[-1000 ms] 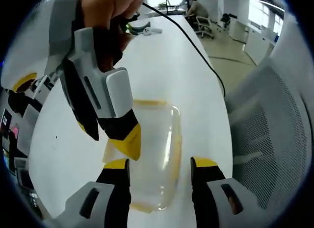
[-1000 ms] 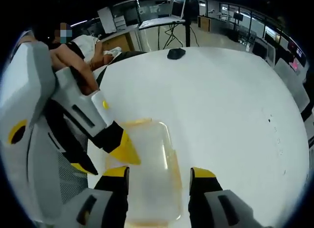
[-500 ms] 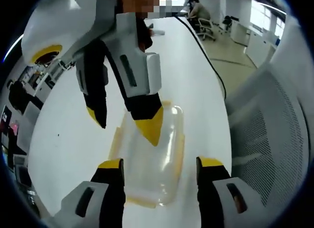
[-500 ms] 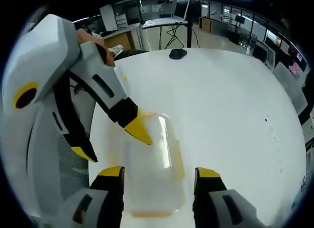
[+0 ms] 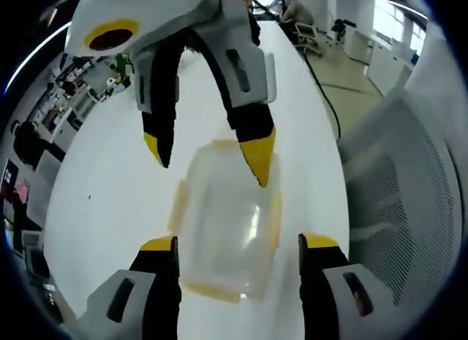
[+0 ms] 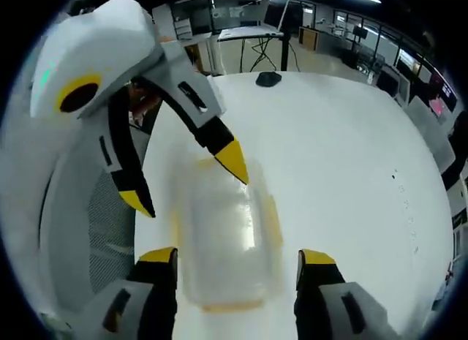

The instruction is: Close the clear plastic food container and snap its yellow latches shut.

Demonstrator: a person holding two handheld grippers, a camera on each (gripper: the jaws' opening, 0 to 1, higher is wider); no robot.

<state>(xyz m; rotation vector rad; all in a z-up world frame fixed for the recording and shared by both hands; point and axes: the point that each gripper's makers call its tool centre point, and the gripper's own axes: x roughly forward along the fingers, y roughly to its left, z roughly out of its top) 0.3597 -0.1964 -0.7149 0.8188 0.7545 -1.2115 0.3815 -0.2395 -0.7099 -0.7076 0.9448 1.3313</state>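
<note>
Clear plastic container point(image 5: 228, 234) w/ yellow latches point(image 5: 276, 216) sits on white table point(image 5: 95, 201), between my two grippers. Left gripper point(image 5: 238, 246) jaws apart; right gripper point(image 6: 238, 257) jaws apart too, both over it.

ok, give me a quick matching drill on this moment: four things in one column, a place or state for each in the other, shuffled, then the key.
Things:
1. clear plastic food container
2. right gripper
3. black cable
4. mesh chair

Places or states:
A. runs along the white table toward its far end
B. stands beside the table edge
C. lies flat on the table, with yellow latches on its sides
D. open, its yellow-tipped jaws spread above the container

The left gripper is open too, one jaw on each side of the container.

Pairs: 1-C, 2-D, 3-A, 4-B
</note>
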